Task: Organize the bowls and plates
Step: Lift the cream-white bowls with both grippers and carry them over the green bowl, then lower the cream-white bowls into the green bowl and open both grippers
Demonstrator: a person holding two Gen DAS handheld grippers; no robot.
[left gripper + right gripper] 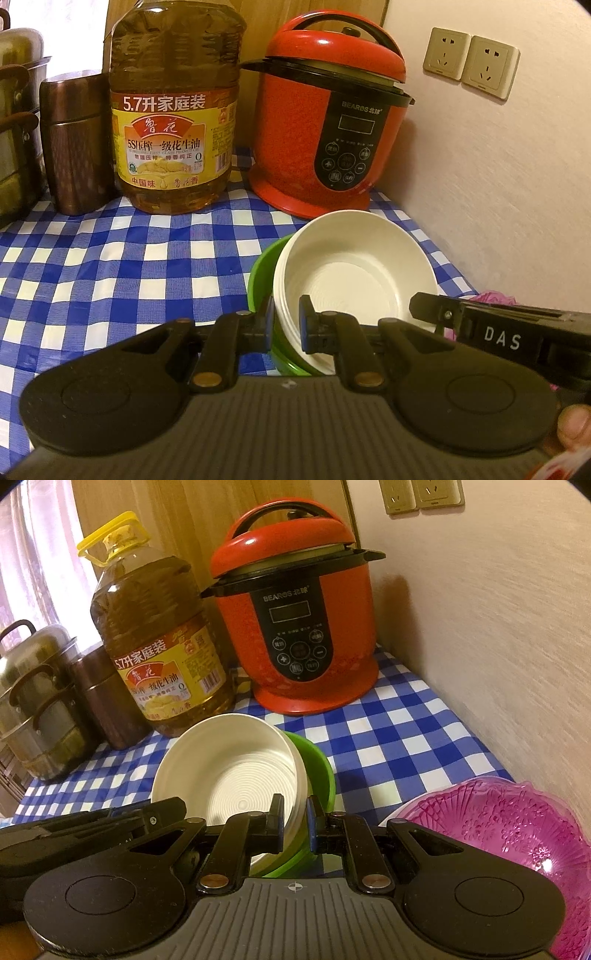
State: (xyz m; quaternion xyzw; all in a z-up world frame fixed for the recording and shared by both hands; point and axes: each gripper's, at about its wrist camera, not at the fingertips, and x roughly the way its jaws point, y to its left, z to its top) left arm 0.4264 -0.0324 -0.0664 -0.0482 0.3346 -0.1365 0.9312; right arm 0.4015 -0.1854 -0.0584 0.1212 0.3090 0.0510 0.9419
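1. The tall clear plastic bottle of amber cooking oil (173,110) loses its cap past the top edge of the left wrist view.
2. The stacked steel steamer pot (16,122) is cut by the left edge there.
3. The green plastic bowl (262,273) is mostly hidden behind the white ribbed bowl (354,266).
4. The pink patterned glass bowl (517,830) runs off the lower right of the right wrist view.
5. The cooker's button labels (301,653) are too small to read.

White bowl (354,266), green bowl (314,771), blue-and-white checked tablecloth (110,266), red cooker (325,140).
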